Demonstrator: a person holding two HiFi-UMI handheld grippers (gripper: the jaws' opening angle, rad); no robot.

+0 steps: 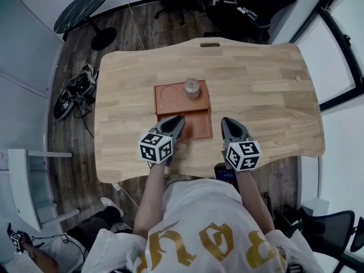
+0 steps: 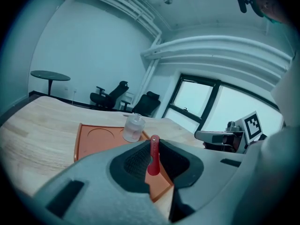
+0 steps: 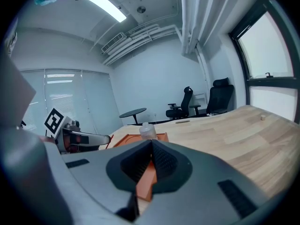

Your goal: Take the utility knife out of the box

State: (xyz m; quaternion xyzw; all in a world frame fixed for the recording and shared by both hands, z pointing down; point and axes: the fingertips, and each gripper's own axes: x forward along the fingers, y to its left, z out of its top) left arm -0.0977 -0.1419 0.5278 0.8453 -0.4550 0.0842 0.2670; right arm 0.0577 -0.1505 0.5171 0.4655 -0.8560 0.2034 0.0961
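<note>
— Entry one, left claw (image 1: 177, 120)?
— Pinched on the knife (image 2: 153, 154), a slim red piece standing upright between the pads. The tip sits over the near compartment of the box (image 1: 199, 127), at its left side. I cannot tell whether the knife touches the box floor.

— Right claw (image 1: 226, 121)?
— Pressed together, nothing between the pads. It is over bare bench (image 1: 267, 95), just beside the box's right edge.

— The box itself?
— Orange, shallow, two compartments, lying flat near the middle of the bench. The far compartment has a round recess on the left.

— Other contents?
— One jar (image 1: 191, 88), clear with a pale lid, upright in the far compartment at the right, beside the recess.

— The bench?
— Light wood, with rounded corners and a slot at the far edge.

— Surroundings?
— Dark wood floor; a round black table (image 1: 81, 9) at the far left; black chairs (image 1: 250, 4) beyond the bench; a tangle of cables (image 1: 74, 92) on the floor to the left.

— Operator?
— One person in a white shirt with gold print, forearms reaching to both claws.
</note>
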